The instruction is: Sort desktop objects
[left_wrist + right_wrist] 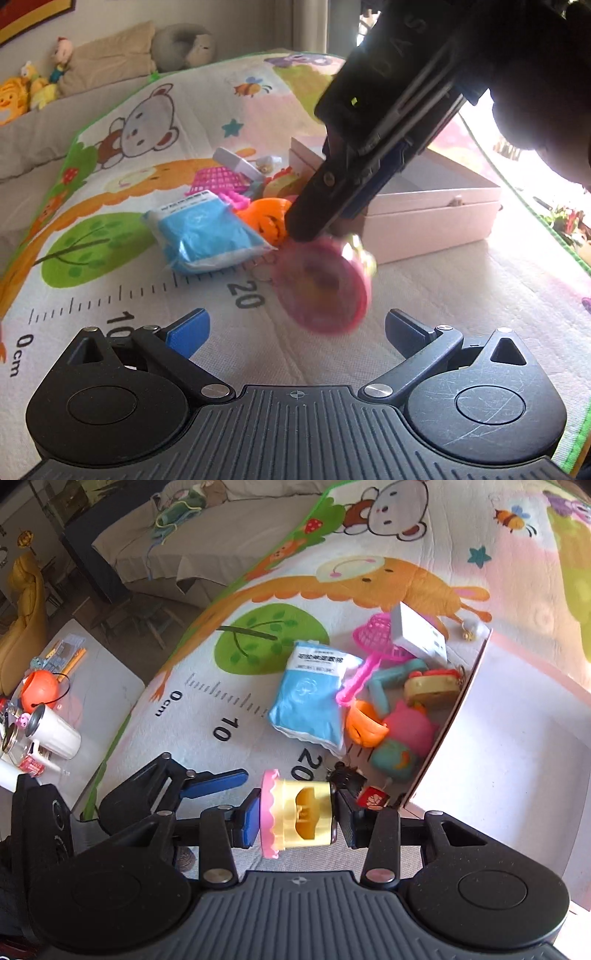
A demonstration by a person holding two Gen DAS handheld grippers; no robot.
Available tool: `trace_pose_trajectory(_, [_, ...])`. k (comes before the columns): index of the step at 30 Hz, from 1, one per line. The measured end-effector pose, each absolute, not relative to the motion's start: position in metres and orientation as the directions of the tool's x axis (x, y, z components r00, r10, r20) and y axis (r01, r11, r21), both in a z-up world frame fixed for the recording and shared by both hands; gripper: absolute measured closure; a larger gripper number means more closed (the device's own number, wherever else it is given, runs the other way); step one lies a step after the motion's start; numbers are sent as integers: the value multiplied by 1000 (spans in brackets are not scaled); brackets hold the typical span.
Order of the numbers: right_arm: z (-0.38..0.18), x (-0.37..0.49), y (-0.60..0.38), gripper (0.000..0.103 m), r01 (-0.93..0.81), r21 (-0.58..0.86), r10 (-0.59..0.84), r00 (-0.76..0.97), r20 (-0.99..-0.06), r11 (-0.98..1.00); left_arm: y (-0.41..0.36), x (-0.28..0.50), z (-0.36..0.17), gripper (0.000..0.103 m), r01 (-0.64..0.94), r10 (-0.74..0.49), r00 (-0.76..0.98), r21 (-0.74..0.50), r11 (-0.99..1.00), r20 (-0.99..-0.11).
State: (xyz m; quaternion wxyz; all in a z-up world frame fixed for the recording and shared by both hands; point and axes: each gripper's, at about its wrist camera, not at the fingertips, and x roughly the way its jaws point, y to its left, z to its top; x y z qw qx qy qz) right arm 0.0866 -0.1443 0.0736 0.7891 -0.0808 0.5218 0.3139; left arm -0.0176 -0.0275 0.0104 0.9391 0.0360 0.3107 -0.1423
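Note:
My right gripper [297, 816] is shut on a pink-and-yellow toy cake [295, 818], held above the play mat. In the left wrist view the right gripper [314, 229] comes down from the upper right with the blurred pink toy cake [323, 286] at its tips. My left gripper [295, 330] is open and empty, low over the mat just in front of the cake. A heap of toys lies beside an open pink box [436, 206]: a blue packet [207, 236], an orange pumpkin toy [267, 218], a pink basket [218, 179].
The pink box [509, 746] is at the right, its inside bare. Against its wall lie a pink round toy [410, 731], a toy burger [430, 690], a white card box [417, 635]. A low table with a white cup [55, 733] stands off the mat at left.

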Motion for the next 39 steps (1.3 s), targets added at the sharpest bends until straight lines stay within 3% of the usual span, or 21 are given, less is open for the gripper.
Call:
trace_pose_trajectory(6, [111,167,-159,56,-481,123,387,499,-776,868,-13,-8,5,0,239,-225,761,-58,969,-608])
trace_pose_trajectory(13, [55,305,-157,54,-223,93,194,490,-850,970,-2,-5,4,0,216,-255,749,-140,966,-611])
trace_pose_trajectory(20, [4,352,-147,56,-143,29,87,419,-904,989,3,-4,3,0,205,-272,740,-178,962,-615])
trace_pose_trajectory(22, [-1,354,-140,63,-159,6,71,409,-910,987,3,-5,3,0,206,-275,740,-182,961,-614])
trace_pose_trajectory(29, [25,323,-136,64,-220,-19,93,485,-869,975,5,-4,4,0,205,-283,740,-196,959,-610])
trace_pose_trajectory(39, [104,156,-169,64,-362,150,335,528,-781,920,2,-4,4,0,210,-282,739,-187,960,-612])
